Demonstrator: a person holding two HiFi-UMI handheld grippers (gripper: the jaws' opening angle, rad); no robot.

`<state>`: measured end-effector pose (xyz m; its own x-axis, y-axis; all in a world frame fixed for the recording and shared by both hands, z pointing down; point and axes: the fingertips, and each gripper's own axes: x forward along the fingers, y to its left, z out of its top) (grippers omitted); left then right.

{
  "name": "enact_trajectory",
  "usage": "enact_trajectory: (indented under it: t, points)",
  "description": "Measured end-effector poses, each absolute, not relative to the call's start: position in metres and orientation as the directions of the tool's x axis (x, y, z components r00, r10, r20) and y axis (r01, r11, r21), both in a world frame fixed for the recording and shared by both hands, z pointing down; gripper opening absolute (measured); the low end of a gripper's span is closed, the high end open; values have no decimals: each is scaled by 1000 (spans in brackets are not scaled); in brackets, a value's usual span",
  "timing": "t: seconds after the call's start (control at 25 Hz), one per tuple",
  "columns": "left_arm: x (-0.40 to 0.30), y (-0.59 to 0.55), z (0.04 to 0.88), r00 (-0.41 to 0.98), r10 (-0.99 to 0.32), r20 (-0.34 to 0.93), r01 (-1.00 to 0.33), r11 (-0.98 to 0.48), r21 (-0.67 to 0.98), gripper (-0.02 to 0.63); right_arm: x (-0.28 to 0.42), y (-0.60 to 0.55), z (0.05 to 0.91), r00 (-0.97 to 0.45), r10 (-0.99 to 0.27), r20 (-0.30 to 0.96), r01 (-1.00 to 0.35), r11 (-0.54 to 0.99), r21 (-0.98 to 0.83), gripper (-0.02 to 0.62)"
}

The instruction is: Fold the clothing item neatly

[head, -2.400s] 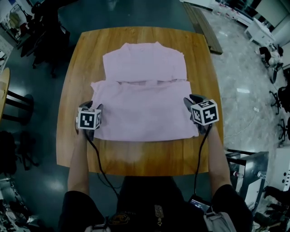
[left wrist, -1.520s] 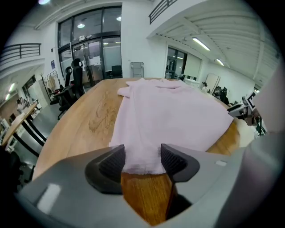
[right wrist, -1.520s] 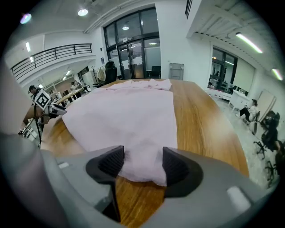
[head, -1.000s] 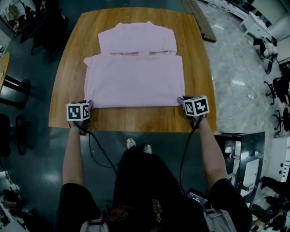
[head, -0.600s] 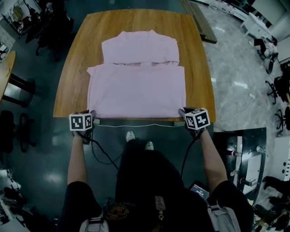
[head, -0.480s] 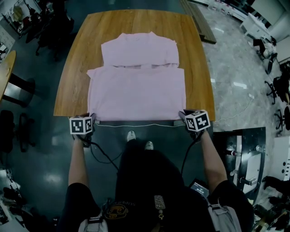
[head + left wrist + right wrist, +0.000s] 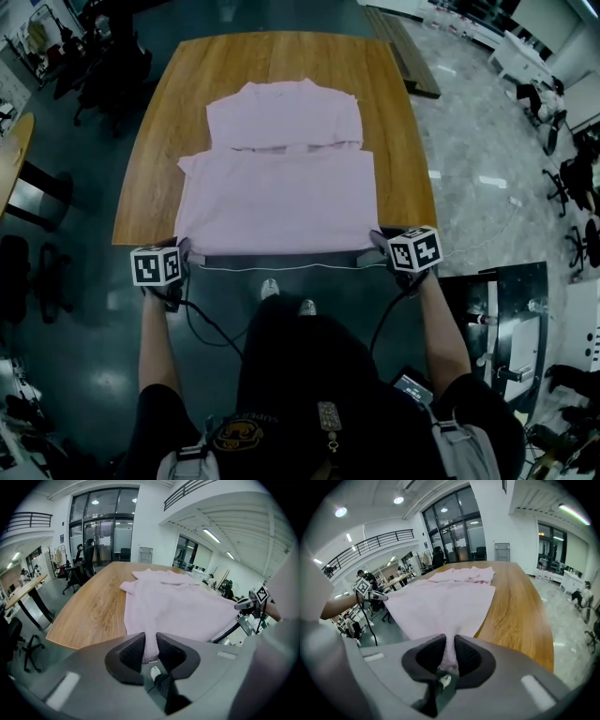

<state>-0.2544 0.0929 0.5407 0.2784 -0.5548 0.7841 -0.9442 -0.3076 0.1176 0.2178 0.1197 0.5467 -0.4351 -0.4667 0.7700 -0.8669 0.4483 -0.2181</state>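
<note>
Right now our left gripper point(image 7: 180, 249) and right gripper point(image 7: 377, 246), its jaws freshly tightened, each pinch the shirt point(image 7: 277, 202) by its near hem. It stretches straight ahead, equally near both.

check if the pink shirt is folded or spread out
Partly folded: the shirt shows a layer edge across its middle; the left gripper and right gripper pinch its near corners.

Head view: marker cubes cover most of the jaws of the left gripper point(image 7: 179, 251) and right gripper point(image 7: 376, 246). In both gripper views the shirt point(image 7: 277, 197) corners vanish between the pads. The shirt's overhang hides the middle of the table's point(image 7: 141, 192) near edge. Lower shirt layers can't be seen.
</note>
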Motion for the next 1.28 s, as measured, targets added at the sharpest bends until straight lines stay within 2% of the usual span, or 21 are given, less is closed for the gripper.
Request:
enact_trajectory:
  t: [0.44, 0.72, 0.96, 1.28]
  points:
    - [-238, 30, 406, 268, -710, 651, -941, -339, 16, 63, 235, 60, 423, -464, -602, 650, -843, 525, -116, 57]
    - [-232, -31, 349, 258, -763, 592, -933, -356, -52, 57, 235, 1, 375, -452, -647, 614, -839, 542, -47, 57]
    - [-229, -97, 322, 283, -778, 561, -923, -380, -63, 55, 238, -62, 350, -434, -670, 602, -848, 530, -21, 57]
    - [-229, -217, 333, 309, -743, 594, -901, -429, -68, 54, 236, -170, 353, -380, -655, 653, -870, 494, -11, 57]
